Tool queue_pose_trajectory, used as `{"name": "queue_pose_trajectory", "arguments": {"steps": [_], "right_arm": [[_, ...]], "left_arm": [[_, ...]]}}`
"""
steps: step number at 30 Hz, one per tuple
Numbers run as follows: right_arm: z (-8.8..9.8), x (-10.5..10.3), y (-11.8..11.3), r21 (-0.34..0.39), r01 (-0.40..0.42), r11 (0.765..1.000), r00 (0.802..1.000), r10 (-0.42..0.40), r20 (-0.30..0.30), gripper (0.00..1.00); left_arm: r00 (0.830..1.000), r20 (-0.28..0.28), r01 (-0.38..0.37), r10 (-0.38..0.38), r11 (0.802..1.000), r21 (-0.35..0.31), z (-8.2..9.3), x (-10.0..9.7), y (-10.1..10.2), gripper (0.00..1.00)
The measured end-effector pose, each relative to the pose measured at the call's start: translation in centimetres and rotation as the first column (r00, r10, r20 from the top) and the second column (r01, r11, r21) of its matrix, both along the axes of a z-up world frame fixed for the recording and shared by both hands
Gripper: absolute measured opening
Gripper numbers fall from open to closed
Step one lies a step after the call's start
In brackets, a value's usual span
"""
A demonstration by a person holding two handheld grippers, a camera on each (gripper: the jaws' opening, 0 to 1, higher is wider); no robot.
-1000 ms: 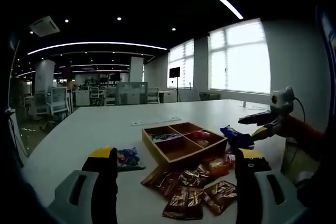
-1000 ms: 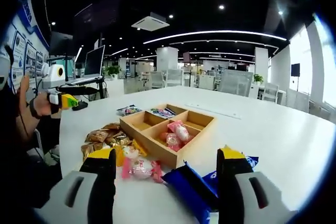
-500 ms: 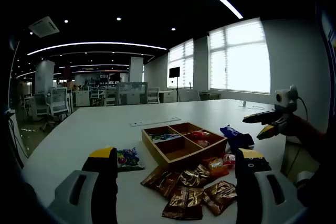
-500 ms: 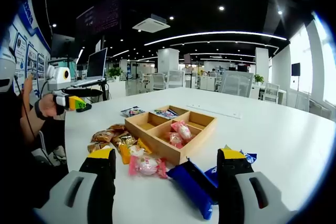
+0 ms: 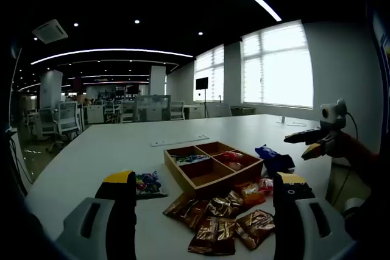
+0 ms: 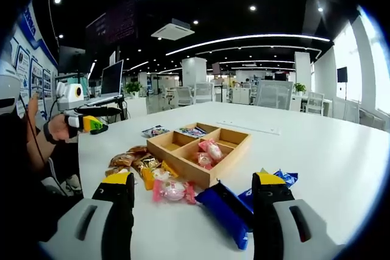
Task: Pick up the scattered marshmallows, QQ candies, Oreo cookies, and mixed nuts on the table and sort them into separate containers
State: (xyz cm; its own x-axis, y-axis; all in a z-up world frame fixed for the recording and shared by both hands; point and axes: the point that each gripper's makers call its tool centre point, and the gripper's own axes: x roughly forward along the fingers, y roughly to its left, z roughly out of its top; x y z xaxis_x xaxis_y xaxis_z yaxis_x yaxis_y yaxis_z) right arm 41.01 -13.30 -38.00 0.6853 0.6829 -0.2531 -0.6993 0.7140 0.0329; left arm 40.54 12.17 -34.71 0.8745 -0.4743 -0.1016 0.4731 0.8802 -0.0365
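While snack packets point(image 5: 228, 226) ring the wooden tray point(image 6: 195, 150), both grippers' fingers (empty) gape wide.

Both grippers are just hanging in the air with jaws wide apart, holding nothing: left gripper point(image 5: 202, 202) and right gripper point(image 6: 192, 202).

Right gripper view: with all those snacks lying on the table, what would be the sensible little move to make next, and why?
Probably lower the right hand-held gripper onto the pink candy packet. Its jaws stand open and empty, raised above the table, and that packet lies loose just ahead between them, outside the wooden tray, one compartment of which already holds similar pink packets.
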Motion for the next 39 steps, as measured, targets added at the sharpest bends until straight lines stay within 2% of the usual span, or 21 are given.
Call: {"name": "queue_pose_trajectory", "arguments": {"steps": [18,39], "right_arm": [[-0.42,-0.24,0.76,0.005,-0.018,1.000,1.000,0.018,-0.014,0.75],[-0.11,-0.43,0.72,0.023,-0.021,1.000,1.000,0.021,-0.015,0.79]], "left_arm": [[1.000,-0.005,-0.004,0.004,1.000,-0.001,-0.21,0.08,0.09,0.97],[1.000,-0.011,-0.001,0.001,1.000,0.002,-0.44,0.18,-0.02,0.97]]}}
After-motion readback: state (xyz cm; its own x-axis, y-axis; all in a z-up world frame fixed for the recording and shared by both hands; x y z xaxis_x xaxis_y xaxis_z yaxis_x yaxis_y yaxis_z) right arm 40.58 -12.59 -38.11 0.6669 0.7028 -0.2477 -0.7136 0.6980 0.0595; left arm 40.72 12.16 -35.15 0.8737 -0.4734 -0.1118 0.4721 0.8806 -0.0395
